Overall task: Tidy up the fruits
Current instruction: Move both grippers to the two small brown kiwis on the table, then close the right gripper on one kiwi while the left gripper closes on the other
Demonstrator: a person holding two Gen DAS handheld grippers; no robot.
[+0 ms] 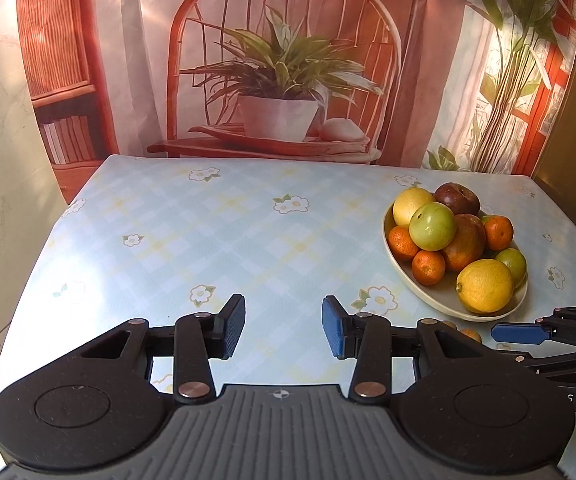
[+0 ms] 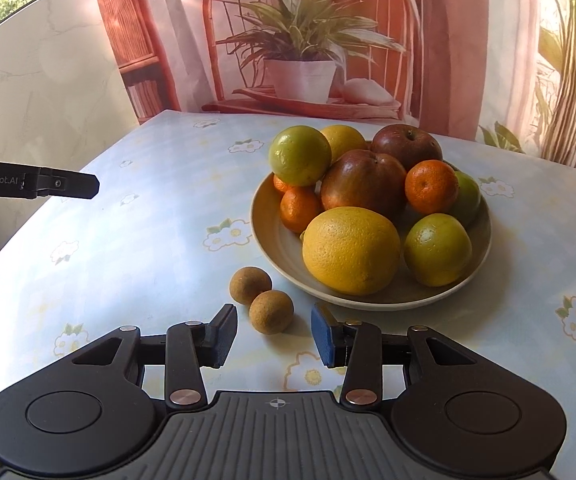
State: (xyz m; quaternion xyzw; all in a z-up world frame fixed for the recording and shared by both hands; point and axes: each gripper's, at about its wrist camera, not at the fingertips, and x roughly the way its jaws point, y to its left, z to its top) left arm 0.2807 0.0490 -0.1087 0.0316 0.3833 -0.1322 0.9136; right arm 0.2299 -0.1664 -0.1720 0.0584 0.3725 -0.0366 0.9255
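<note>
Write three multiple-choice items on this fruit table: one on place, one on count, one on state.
1. Where do the two small brown fruits lie?
A. In the plate
B. On the tablecloth beside the plate
C. On the chair

2. How many small brown fruits are outside the plate?
A. One
B. Two
C. Four

3. How is the right tool?
A. Open, holding nothing
B. Clamped on a lemon
C. Clamped on an apple

Key: 1 B, they rest on the tablecloth just before the plate's rim. 2 B, two show side by side. 3 A, its pads touch nothing.

"GenRobot.AI" in white on the black left gripper (image 2: 87, 186), right-wrist view.
</note>
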